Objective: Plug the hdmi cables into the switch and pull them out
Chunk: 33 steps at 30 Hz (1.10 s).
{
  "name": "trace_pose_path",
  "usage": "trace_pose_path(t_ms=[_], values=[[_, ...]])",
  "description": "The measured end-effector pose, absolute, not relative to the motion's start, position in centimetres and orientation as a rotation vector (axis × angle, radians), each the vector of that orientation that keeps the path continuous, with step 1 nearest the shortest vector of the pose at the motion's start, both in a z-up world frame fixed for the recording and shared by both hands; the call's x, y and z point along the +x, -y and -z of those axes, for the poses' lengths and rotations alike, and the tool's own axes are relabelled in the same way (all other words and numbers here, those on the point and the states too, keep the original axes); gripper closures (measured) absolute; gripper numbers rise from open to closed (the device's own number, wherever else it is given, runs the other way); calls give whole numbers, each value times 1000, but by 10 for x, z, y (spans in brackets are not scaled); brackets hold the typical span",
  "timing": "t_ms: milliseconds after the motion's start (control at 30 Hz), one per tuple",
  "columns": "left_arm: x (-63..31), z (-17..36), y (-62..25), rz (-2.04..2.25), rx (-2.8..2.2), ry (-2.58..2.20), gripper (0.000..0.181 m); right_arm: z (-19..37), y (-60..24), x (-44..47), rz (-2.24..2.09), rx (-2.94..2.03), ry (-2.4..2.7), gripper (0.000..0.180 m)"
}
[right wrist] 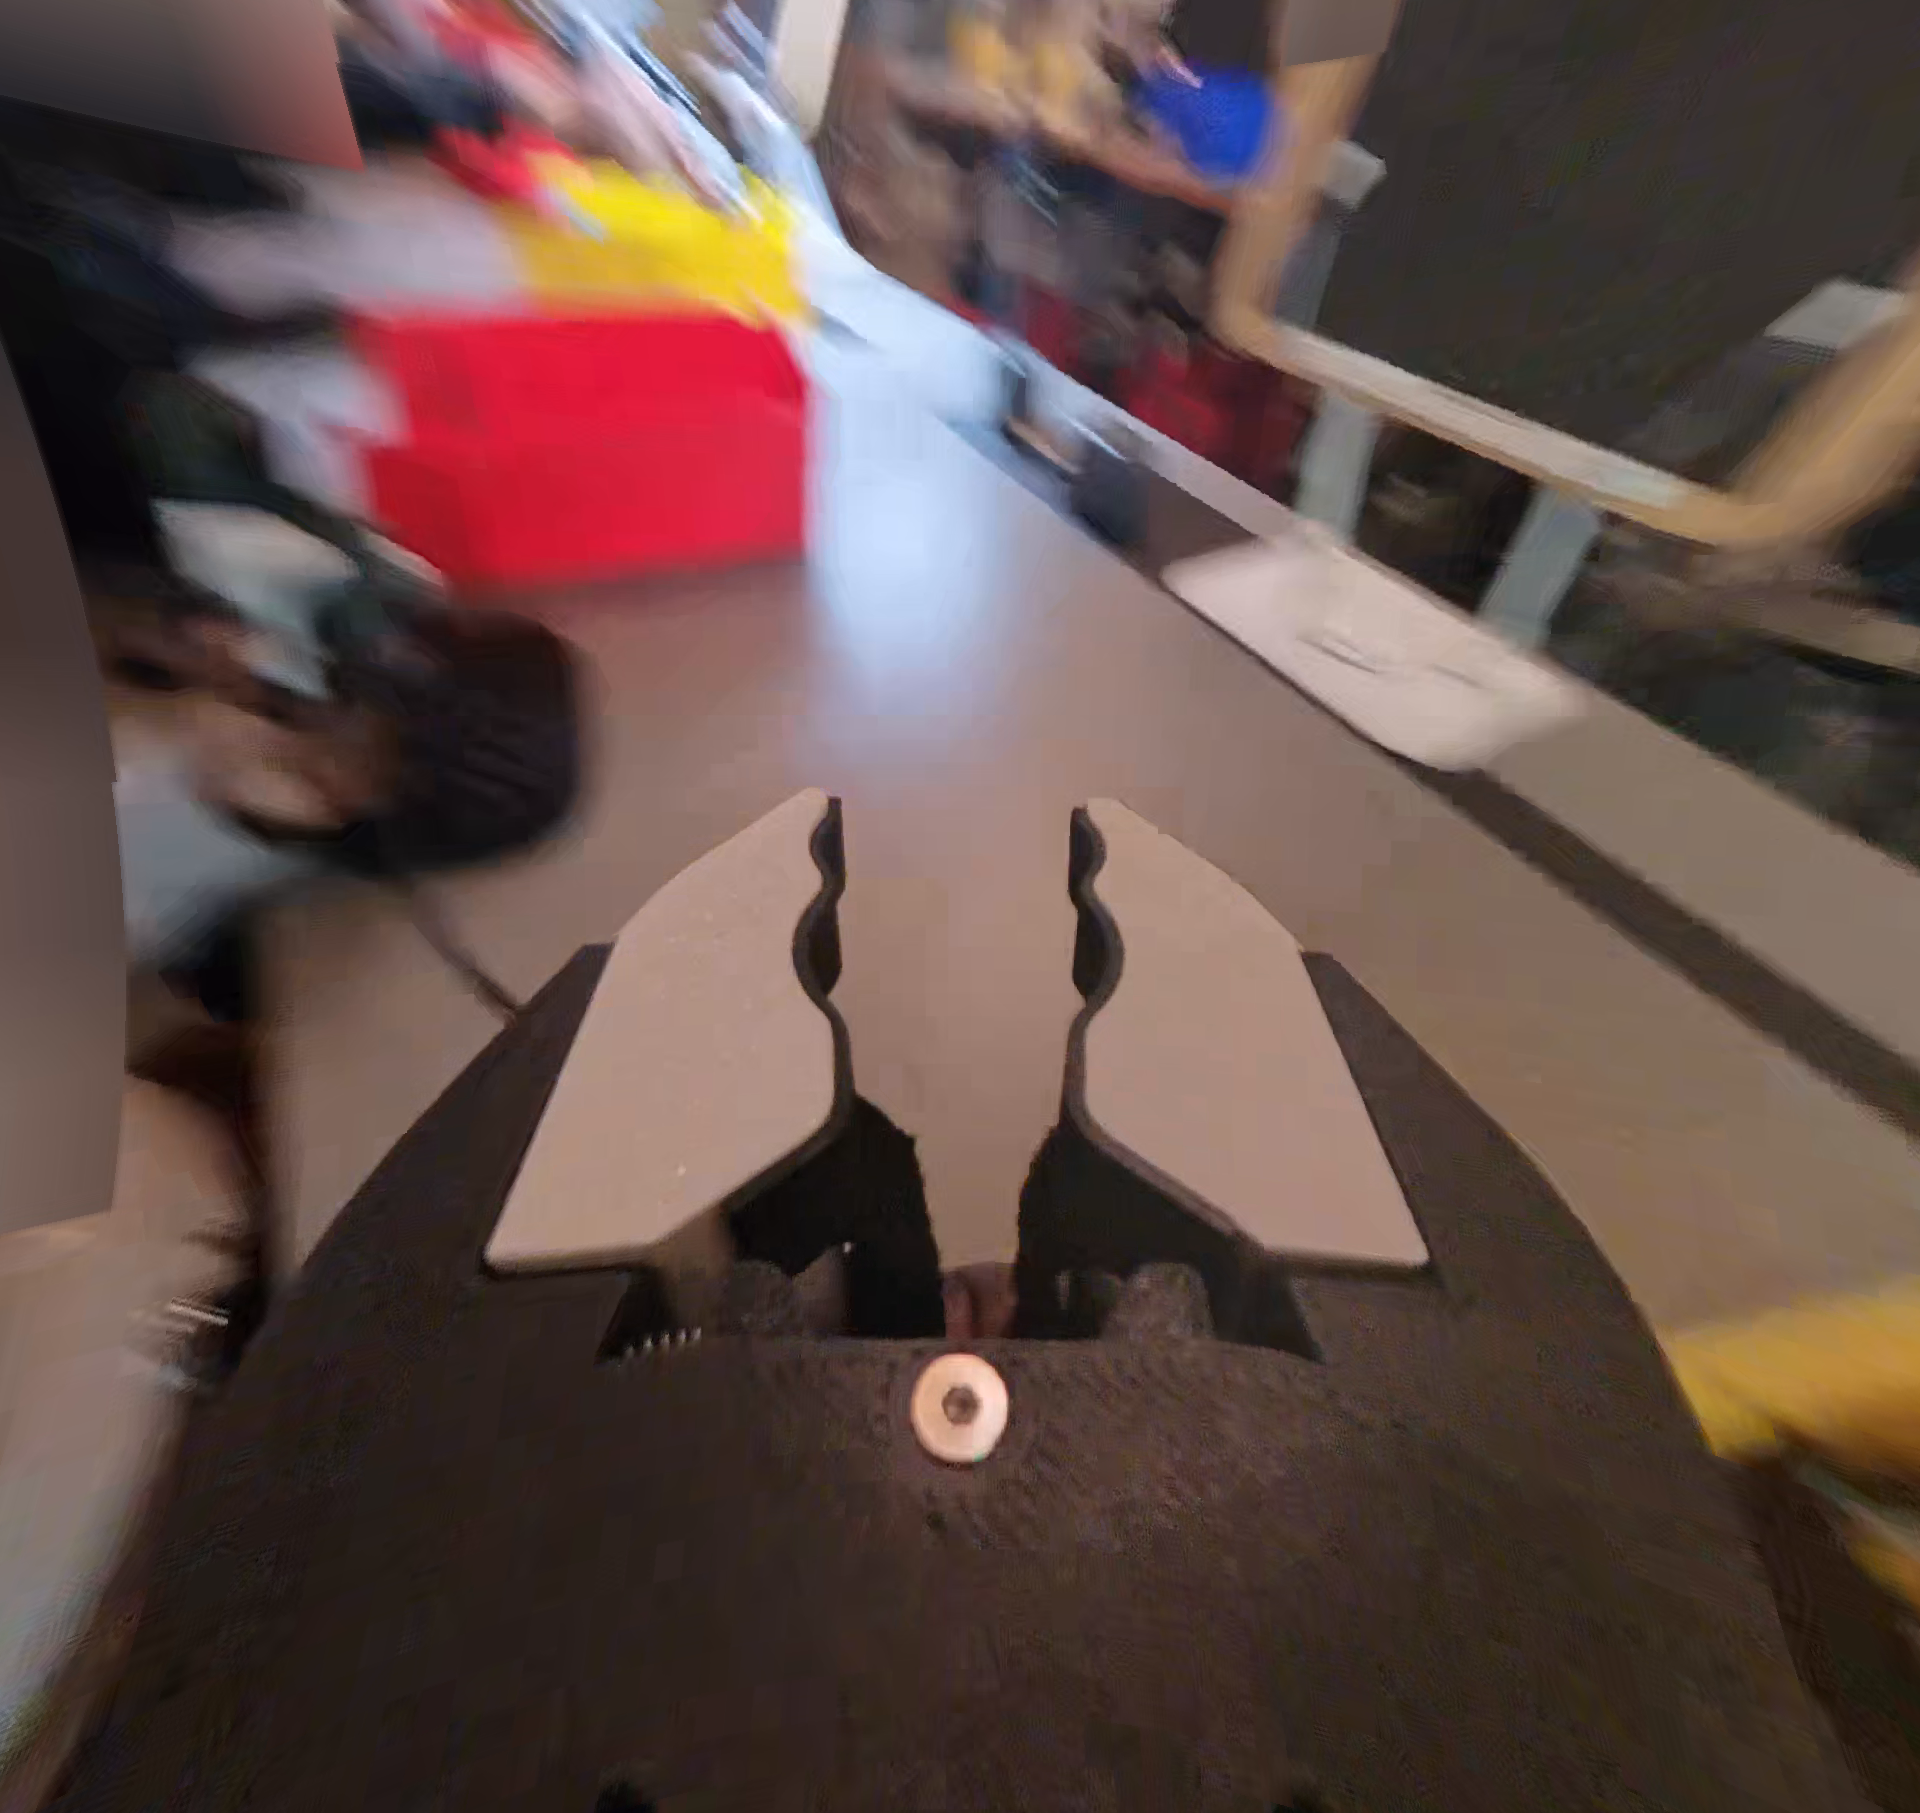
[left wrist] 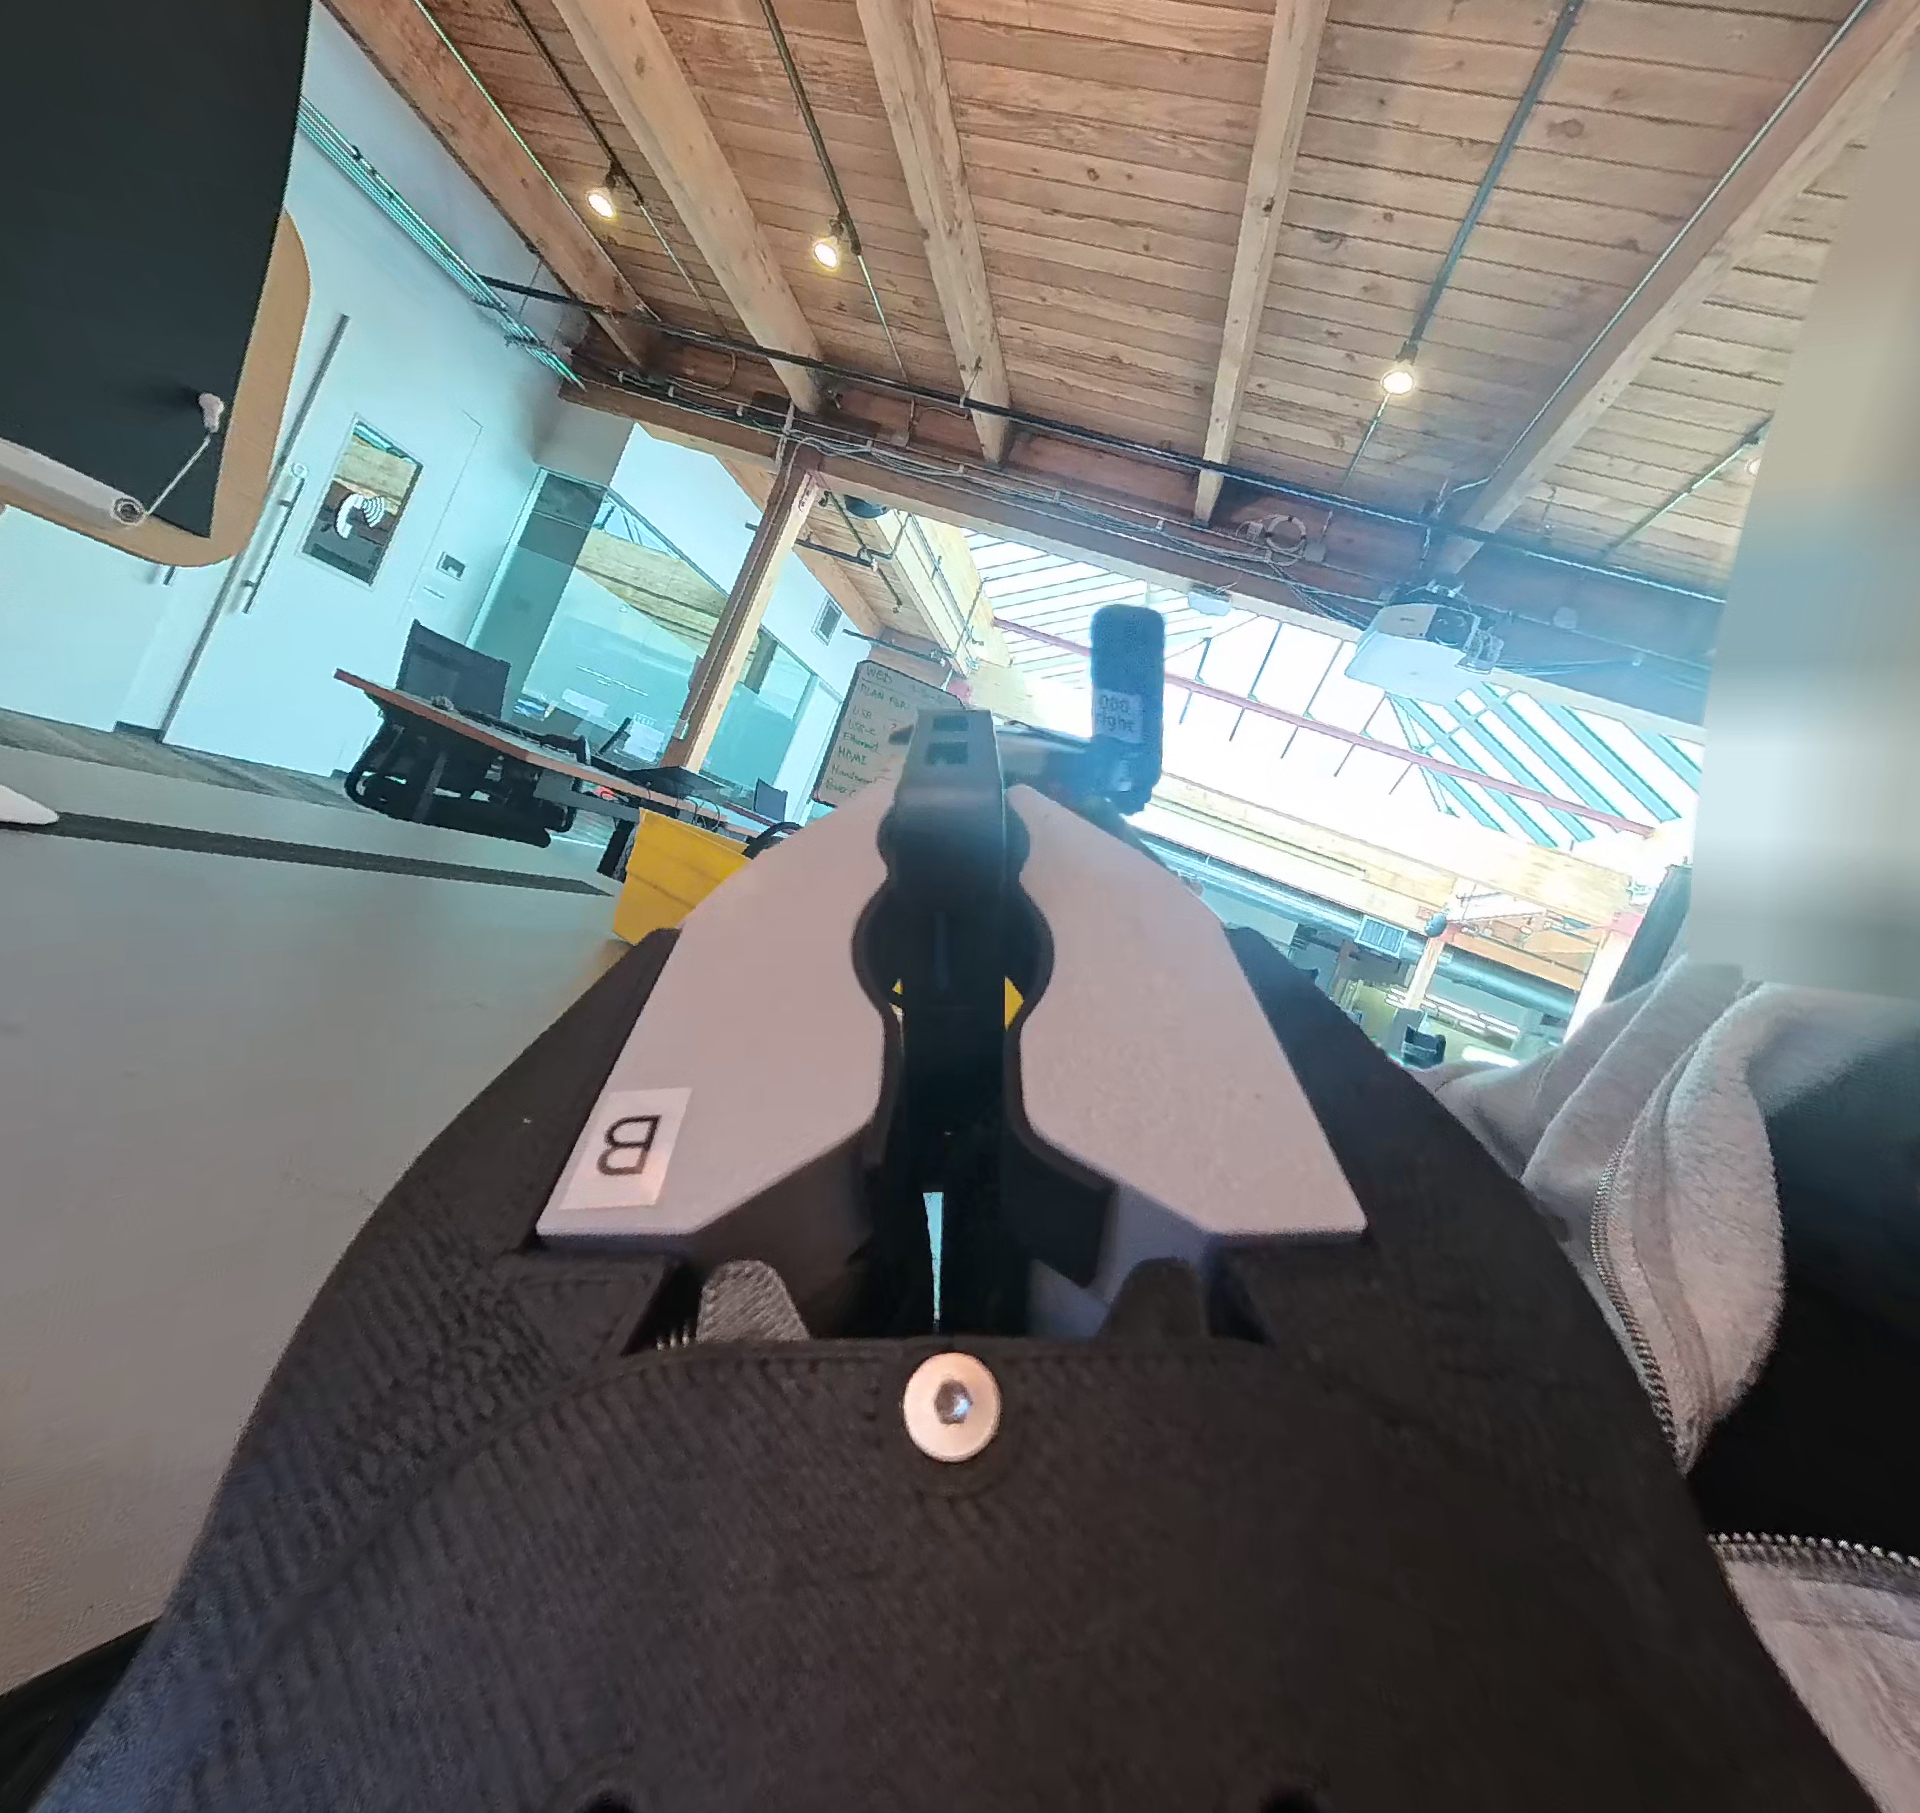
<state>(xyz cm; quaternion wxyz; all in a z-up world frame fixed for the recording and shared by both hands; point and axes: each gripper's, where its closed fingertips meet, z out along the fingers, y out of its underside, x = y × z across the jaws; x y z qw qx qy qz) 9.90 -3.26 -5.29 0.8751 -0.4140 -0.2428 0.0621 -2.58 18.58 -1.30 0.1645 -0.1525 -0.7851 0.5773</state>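
My left gripper (left wrist: 948,807) points up towards the ceiling and is shut on a narrow black HDMI part (left wrist: 945,745). The part runs along the gap between the fingers and sticks out past the tips, with two small slots on its end. I cannot tell whether it is a cable plug or the switch seen edge-on. A black handle with a white label (left wrist: 1124,693) shows just behind it. My right gripper (right wrist: 956,818) is open and empty above the grey table (right wrist: 935,641). The right wrist view is smeared by motion. A blurred black object with a thin cable (right wrist: 468,745) lies at its left.
A red bin (right wrist: 582,444) and a yellow bin (right wrist: 665,246) stand at the back left of the table. A white sheet (right wrist: 1371,651) lies at the right edge. A yellow bin (left wrist: 675,880) and a person's grey jacket (left wrist: 1662,1192) flank the left gripper.
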Motion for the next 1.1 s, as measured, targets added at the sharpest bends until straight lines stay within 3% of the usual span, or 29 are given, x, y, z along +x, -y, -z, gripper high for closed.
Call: trace_pose_path(t_ms=[133, 333, 400, 500, 600, 833, 933, 1100], values=[[102, 53, 29, -144, -888, 488, 168, 18, -67, 74, -2161, -302, 2537, 133], [103, 54, 27, -136, -902, 477, 168, 84, 29, 123, -1959, -32, 2875, 135], [106, 53, 26, -128, -902, 457, 168, 89, 42, 127, -1944, 36, 2868, 163], [107, 51, 26, -137, -898, 450, 161, 84, 38, 123, -1908, 143, 2798, 166], [105, 50, 31, -176, -865, 470, 147, 58, 9, 104, -1846, 194, 2639, 166], [101, 50, 38, -174, -816, 502, 146, -52, -162, -21, -1288, 120, 2096, 166], [101, 49, 40, -176, -806, 507, 146, -39, -252, -81, -913, 117, 2182, 166], [97, 51, 41, -145, -799, 526, 148, 37, -359, -146, -519, -124, 2501, 165]])
